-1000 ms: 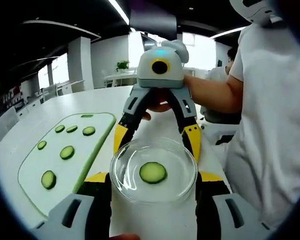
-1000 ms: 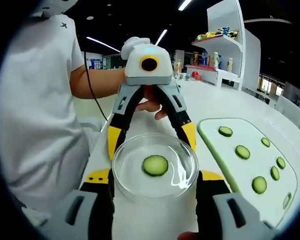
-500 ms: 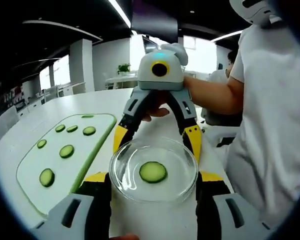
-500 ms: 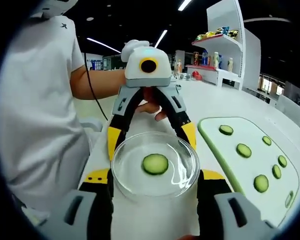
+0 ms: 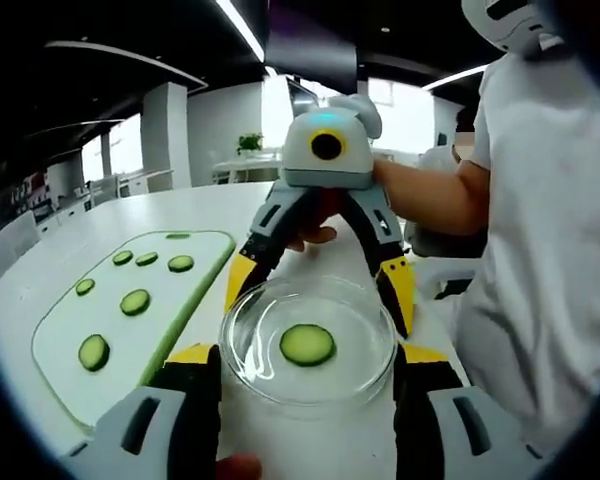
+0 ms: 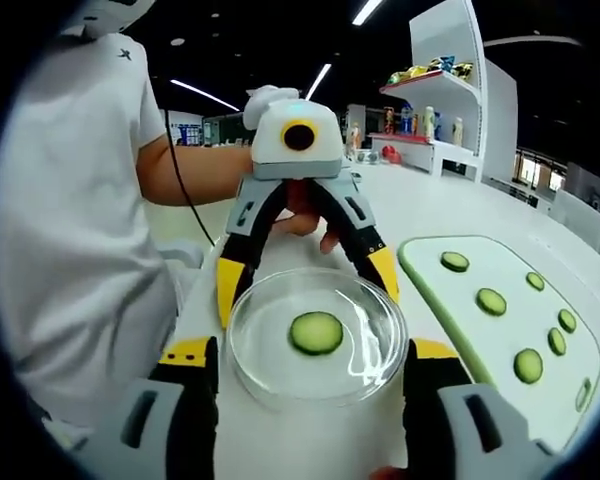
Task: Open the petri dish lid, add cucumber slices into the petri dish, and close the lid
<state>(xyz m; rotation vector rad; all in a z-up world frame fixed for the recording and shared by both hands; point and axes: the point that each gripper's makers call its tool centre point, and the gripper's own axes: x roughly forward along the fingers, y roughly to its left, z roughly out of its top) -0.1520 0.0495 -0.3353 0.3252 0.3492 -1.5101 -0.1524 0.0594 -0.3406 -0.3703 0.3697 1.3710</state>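
A clear glass petri dish [image 5: 258,366] [image 6: 268,362] rests on the white table with one cucumber slice [image 5: 307,344] [image 6: 316,333] inside. My left gripper [image 5: 310,356] has a jaw against each side of the dish, shut on it. My right gripper [image 5: 320,286] faces it from across the table, its yellow-tipped jaws at the far rim. In the right gripper view my right gripper [image 6: 313,350] also clasps the dish's sides, and the left gripper [image 6: 308,282] stands opposite. I cannot make out a separate lid.
A green-edged white cutting mat [image 5: 108,325] [image 6: 480,335] carries several more cucumber slices [image 5: 135,301] [image 6: 491,301] beside the dish. A person in a white shirt [image 5: 540,250] [image 6: 70,230] stands close to the table. A white shelf [image 6: 450,90] with bottles is further off.
Both views have come slightly closer to the dish, and the opposite gripper appears a little higher with its tips a touch wider apart. The dish and slice have stayed in place.
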